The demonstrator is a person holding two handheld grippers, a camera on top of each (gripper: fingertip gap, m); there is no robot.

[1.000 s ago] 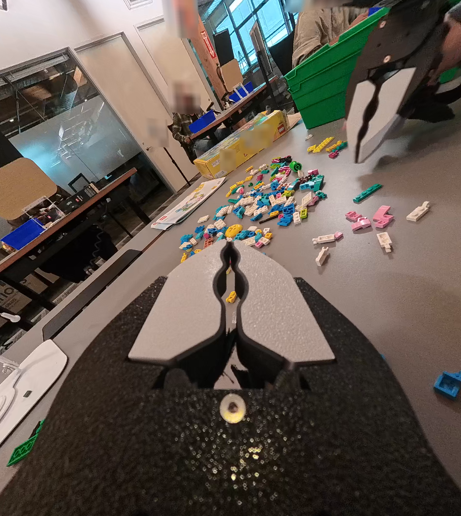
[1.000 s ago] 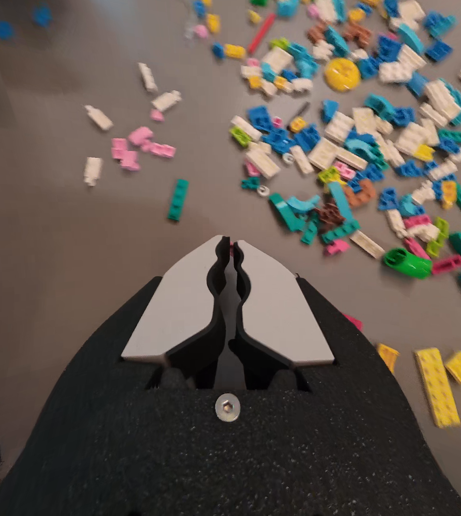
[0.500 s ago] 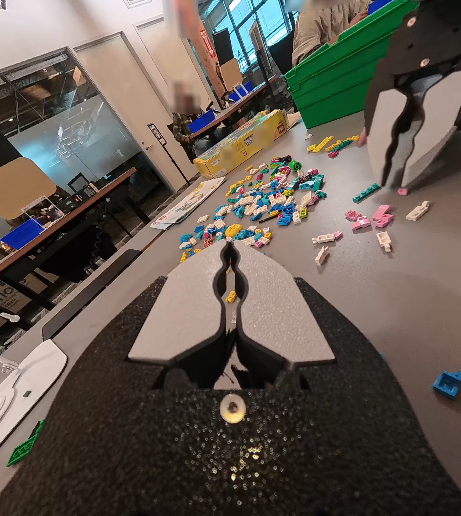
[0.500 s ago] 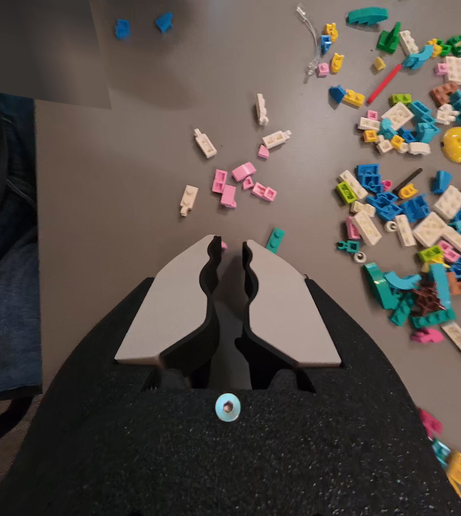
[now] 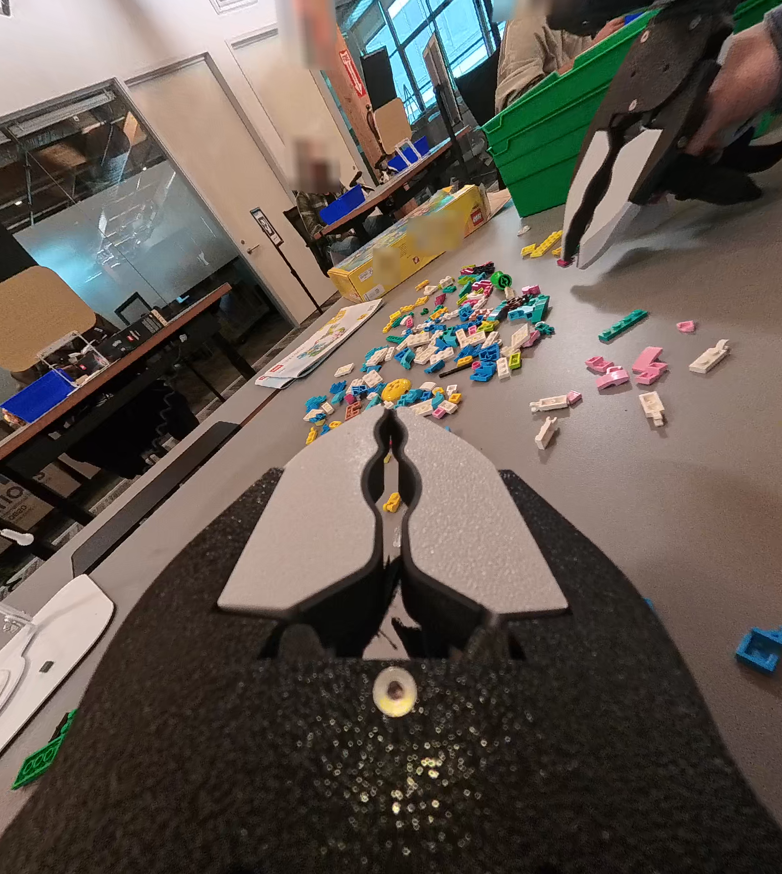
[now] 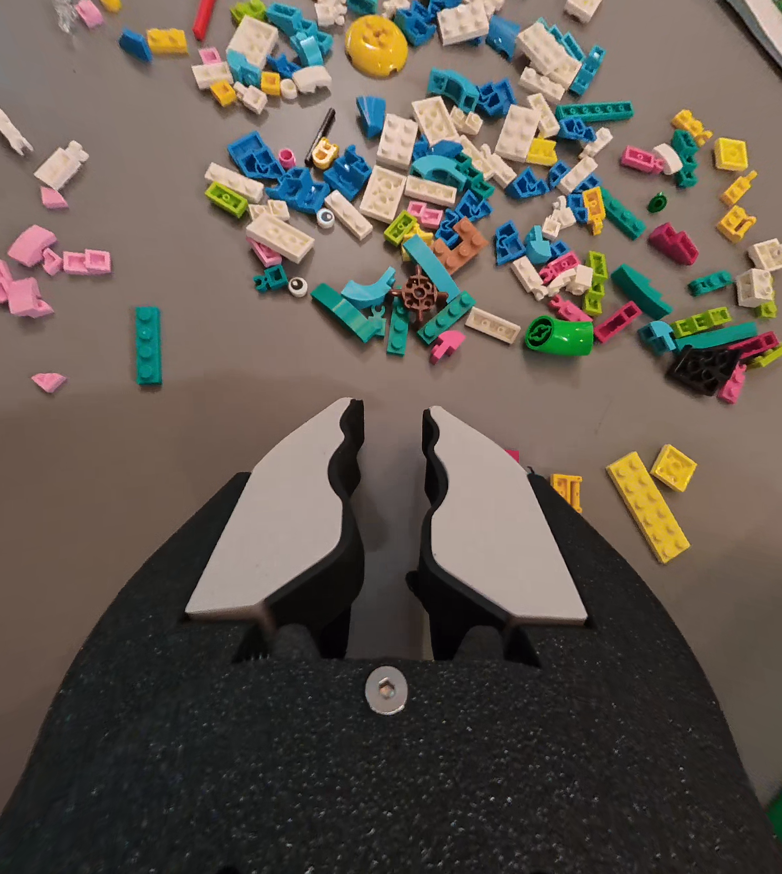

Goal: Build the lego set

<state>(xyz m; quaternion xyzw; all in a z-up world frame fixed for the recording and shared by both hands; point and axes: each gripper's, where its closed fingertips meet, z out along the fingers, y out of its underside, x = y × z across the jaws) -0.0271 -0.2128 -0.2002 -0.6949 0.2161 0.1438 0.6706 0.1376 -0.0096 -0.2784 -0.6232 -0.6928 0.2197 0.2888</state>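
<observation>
A pile of loose lego bricks (image 6: 426, 189) in many colours lies on the grey table (image 6: 95, 473); it also shows in the left wrist view (image 5: 455, 340). A group of pink pieces (image 6: 24, 274) and a teal 1x4 plate (image 6: 148, 345) lie left of the pile. A small pink piece (image 6: 48, 380) lies alone near the plate. My right gripper (image 6: 393, 406) is open and empty, just above bare table in front of the pile. In the left wrist view the right gripper (image 5: 573, 262) points down beside a small magenta piece. My left gripper (image 5: 391, 414) is shut and empty, low over the table.
Yellow plates (image 6: 647, 506) lie right of the right gripper. Green bins (image 5: 545, 151), a yellow box (image 5: 408, 246) and an instruction booklet (image 5: 322, 340) sit at the far side. A blue brick (image 5: 760, 648) lies near the left gripper. A green plate (image 5: 41, 761) lies by the left edge. Some 30 cm of space lies between my two pairs of fingers. The teal 1x4 plate (image 6: 148, 345) is closer to my right gripper, around 9 cm from its tips; the left tips are 20 cm off. It turns up in the left wrist view (image 5: 620, 320) as well.
The right gripper carried a small pink piece to the pink group, opened and left it on the table, then moved back toward the yellow plates. The left gripper has not moved.
</observation>
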